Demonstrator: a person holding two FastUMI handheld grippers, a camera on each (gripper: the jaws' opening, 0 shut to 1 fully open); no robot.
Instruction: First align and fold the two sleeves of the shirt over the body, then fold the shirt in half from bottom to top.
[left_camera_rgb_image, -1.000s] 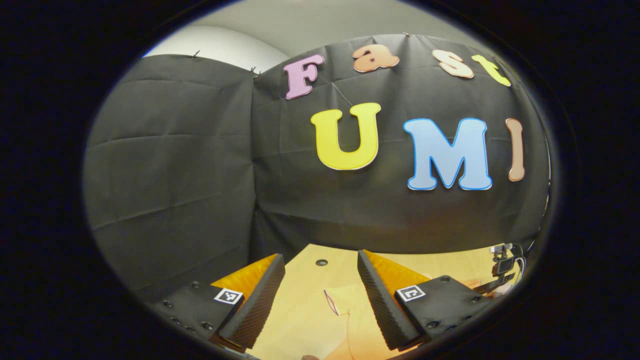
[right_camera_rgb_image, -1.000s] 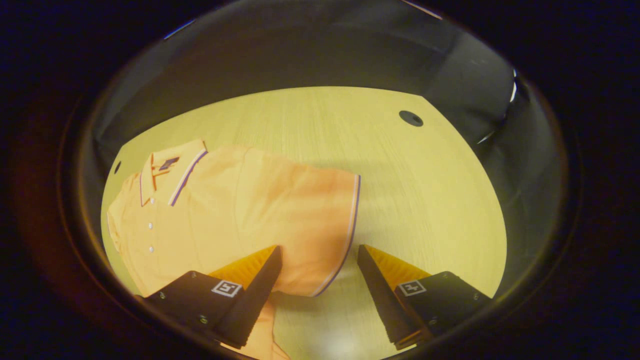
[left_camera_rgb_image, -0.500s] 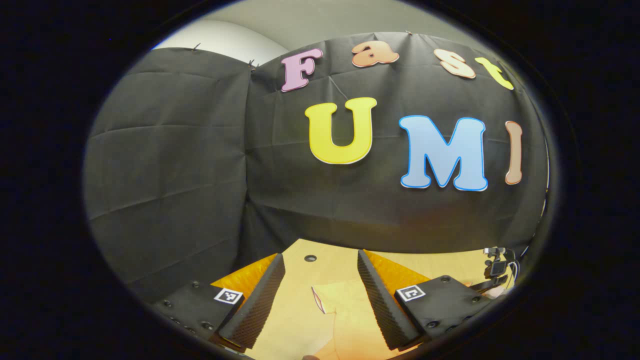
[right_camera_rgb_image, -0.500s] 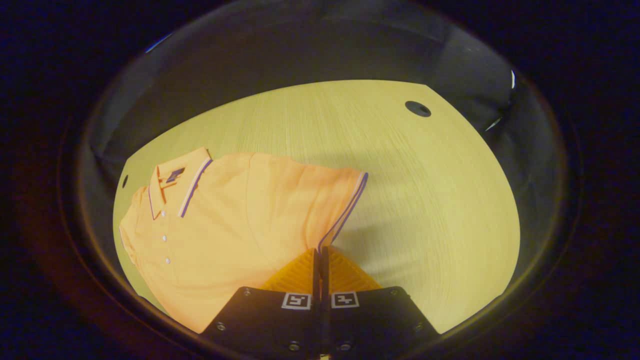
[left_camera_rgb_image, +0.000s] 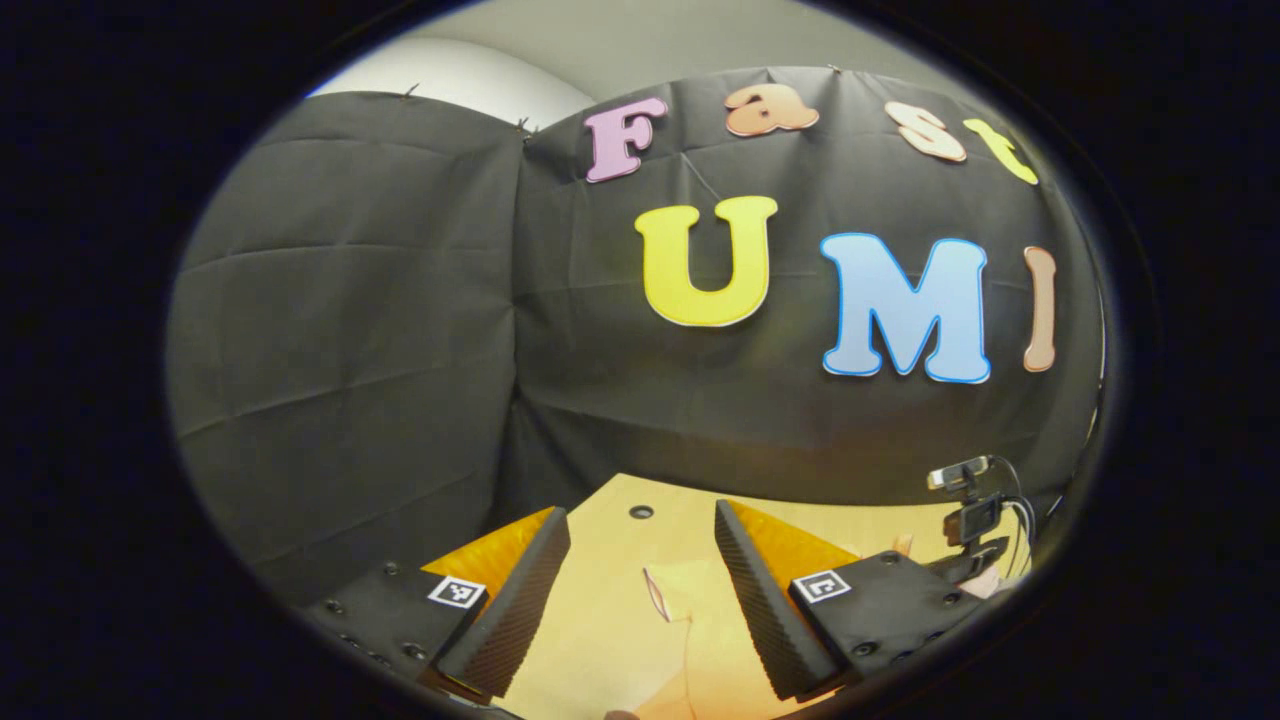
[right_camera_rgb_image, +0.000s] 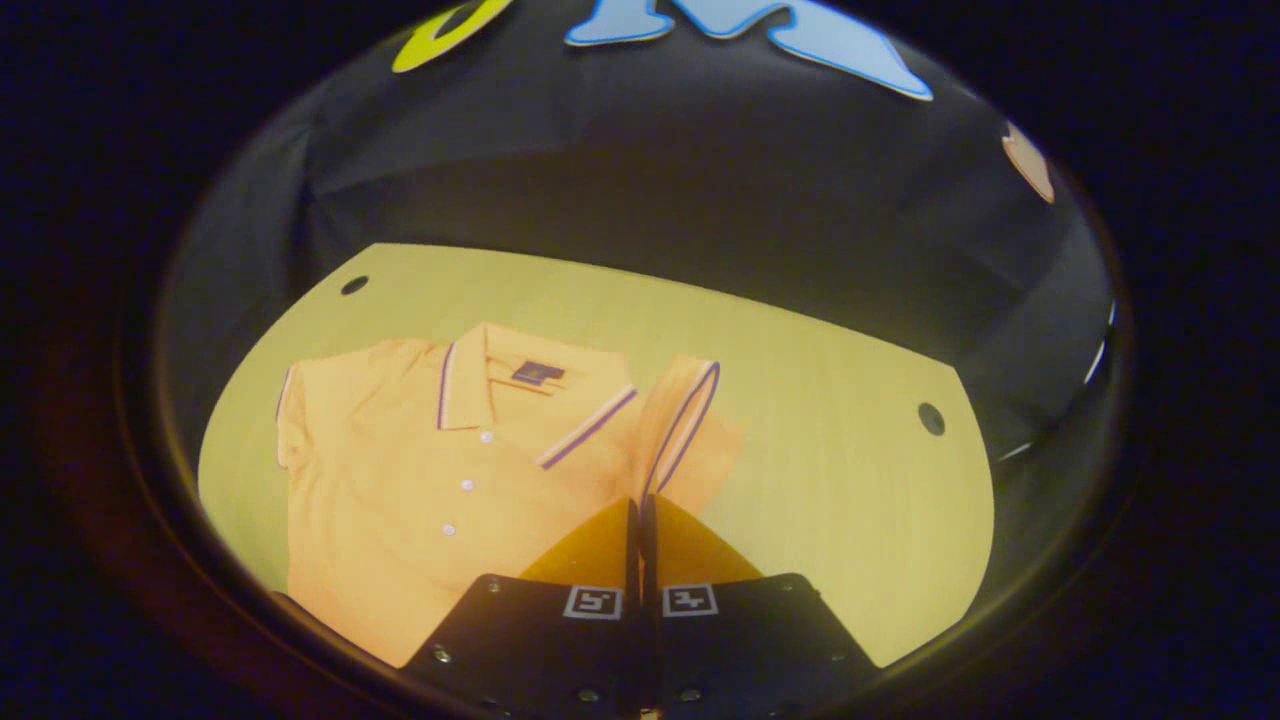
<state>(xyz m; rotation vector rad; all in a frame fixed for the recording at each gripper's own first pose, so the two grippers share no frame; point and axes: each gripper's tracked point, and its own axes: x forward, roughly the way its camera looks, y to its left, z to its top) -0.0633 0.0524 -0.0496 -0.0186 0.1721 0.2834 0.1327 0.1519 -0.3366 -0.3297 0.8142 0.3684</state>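
Note:
An orange polo shirt (right_camera_rgb_image: 420, 470) with purple and white trim lies flat on the wooden table (right_camera_rgb_image: 820, 480), collar toward the back. My right gripper (right_camera_rgb_image: 638, 505) is shut on the striped cuff of the shirt's right sleeve (right_camera_rgb_image: 685, 425), which stands lifted and folded toward the body. The other sleeve (right_camera_rgb_image: 300, 400) lies spread at the far left. In the left gripper view my left gripper (left_camera_rgb_image: 640, 590) hangs open above the table, with a corner of the shirt (left_camera_rgb_image: 690, 600) showing between its fingers but untouched.
Round cable holes (right_camera_rgb_image: 931, 418) (right_camera_rgb_image: 353, 285) sit near the table's back corners. The black cloth wall closes off the back and sides. A small camera on a stand (left_camera_rgb_image: 965, 500) rises at the right of the left gripper view.
My right gripper closed on the sleeve cuff, then lifted and swung it toward the shirt's body. The left gripper stayed open and drifted only slightly.

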